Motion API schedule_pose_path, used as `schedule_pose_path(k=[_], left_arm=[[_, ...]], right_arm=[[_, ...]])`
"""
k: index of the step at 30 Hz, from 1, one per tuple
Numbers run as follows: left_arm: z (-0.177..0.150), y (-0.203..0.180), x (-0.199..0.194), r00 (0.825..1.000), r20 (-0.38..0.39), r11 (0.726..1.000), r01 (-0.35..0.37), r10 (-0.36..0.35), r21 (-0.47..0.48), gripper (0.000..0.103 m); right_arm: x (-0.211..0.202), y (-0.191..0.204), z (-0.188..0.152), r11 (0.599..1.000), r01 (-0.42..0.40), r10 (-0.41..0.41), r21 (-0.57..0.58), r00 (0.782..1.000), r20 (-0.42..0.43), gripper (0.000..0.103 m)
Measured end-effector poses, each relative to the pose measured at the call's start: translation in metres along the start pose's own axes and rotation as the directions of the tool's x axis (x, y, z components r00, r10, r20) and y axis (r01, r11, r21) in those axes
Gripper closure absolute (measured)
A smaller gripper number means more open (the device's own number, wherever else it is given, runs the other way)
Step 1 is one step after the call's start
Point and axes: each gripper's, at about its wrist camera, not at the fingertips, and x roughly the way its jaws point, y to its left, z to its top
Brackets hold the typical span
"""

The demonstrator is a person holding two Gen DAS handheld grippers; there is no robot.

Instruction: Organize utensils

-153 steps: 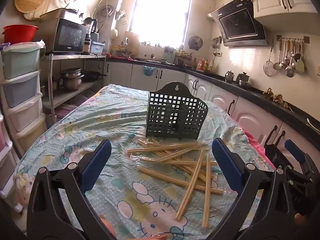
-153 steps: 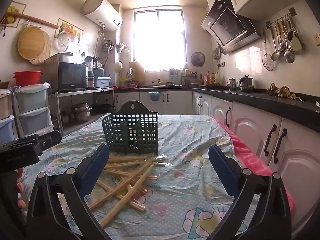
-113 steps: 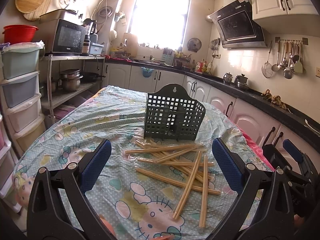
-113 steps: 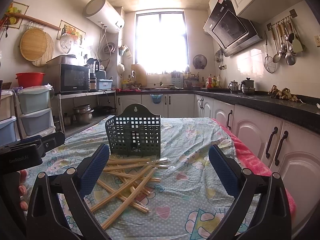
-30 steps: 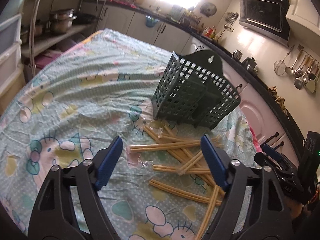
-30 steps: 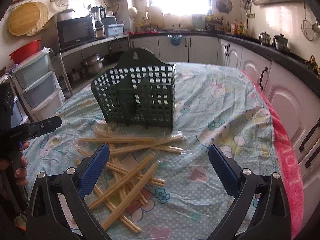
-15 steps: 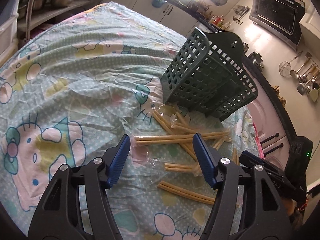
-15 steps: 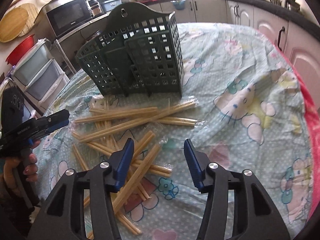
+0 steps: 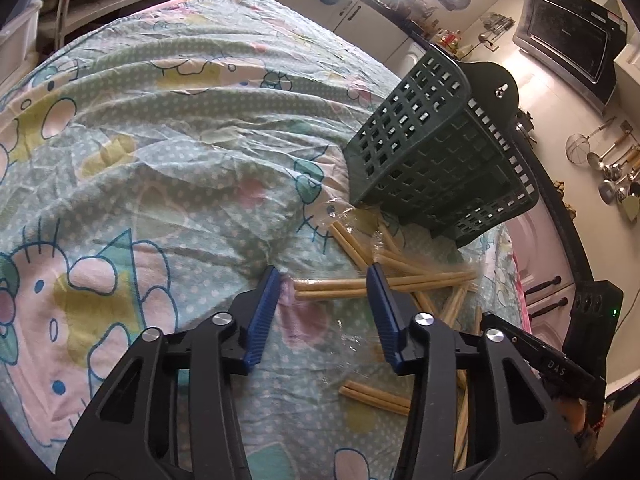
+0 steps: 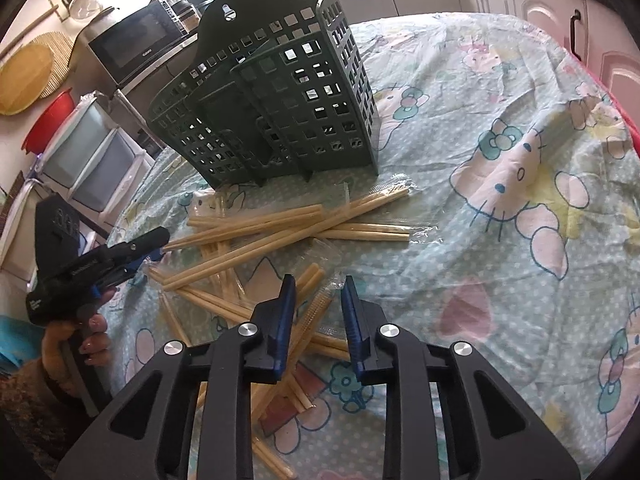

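**Both claws closing over the chopstick pile, nothing clamped yet**

Left claw point(image 9: 322, 280): jaws part open and closing. The end of one wrapped chopstick pair point(image 9: 340, 287) lies between the blue pads; pads clear of it on both sides. Bare tablecloth point(image 9: 160, 168) to its left and ahead, wide free room there. To its right the pile is dense.

Right claw point(image 10: 318, 286): jaws narrower, also closing. One wrapped pair point(image 10: 314, 312) runs up between the pads at a slant; a gap shows on the right pad side, the left side I can't tell. No grip visible. Open cloth to its right, no sticks there.

Chopstick pile point(image 10: 280, 232): loose, criss-crossed on the counter between the claws and the basket, several pairs in clear wrappers. The top end of the pile touches or sits just beside the basket foot.

Basket point(image 10: 272, 112): dark green lattice utensil holder, upright on the counter beyond the pile, no sticks visible in it.

View differences:
- Right wrist view shows the basket's inner dividers and the left claw from the side, held by a hand point(image 10: 76, 344), tips at the left edge of the pile. Also the microwave point(image 10: 140, 46) and drawers behind.
- Left wrist view shows the counter's far rounded edge, the cabinet doors point(image 9: 548, 248) close along the right side, and part of the right gripper body at the lower right.
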Motion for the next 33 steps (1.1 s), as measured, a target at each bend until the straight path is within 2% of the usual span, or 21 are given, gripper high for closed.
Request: schedule_pose_path(k=[6,10,20,25,33], left_arm=[[0.002,0.007,0.000,1.000,0.003,1.000,-0.011,0.011,-0.015,0.089],[0.004,0.009,-0.004,1.000,0.015,1.000,0.001,-0.001,-0.016,0.097],[0.016,-0.008,-0.039,0.992,0.091,0.996,0.083,-0.086,0.037,0.101],[0.024,-0.039,-0.072,0.976,0.143,0.982,0.146,-0.163,0.120,0.102],[0.030,-0.090,-0.106,0.947,0.172,0.944,0.228,-0.272,0.237,0.102]], right_arm=[[-0.002,-0.001,0.001,1.000,-0.019,0.019,0.004,1.000,0.000,0.090],[-0.005,-0.001,0.001,0.999,-0.029,0.029,0.014,1.000,0.008,0.094],[-0.025,0.003,0.006,1.000,-0.021,0.020,0.014,0.998,0.065,0.096],[-0.045,0.014,0.013,0.999,-0.027,0.029,-0.016,0.993,0.116,0.096],[-0.082,0.042,0.029,0.995,-0.043,0.060,-0.088,0.977,0.204,0.097]])
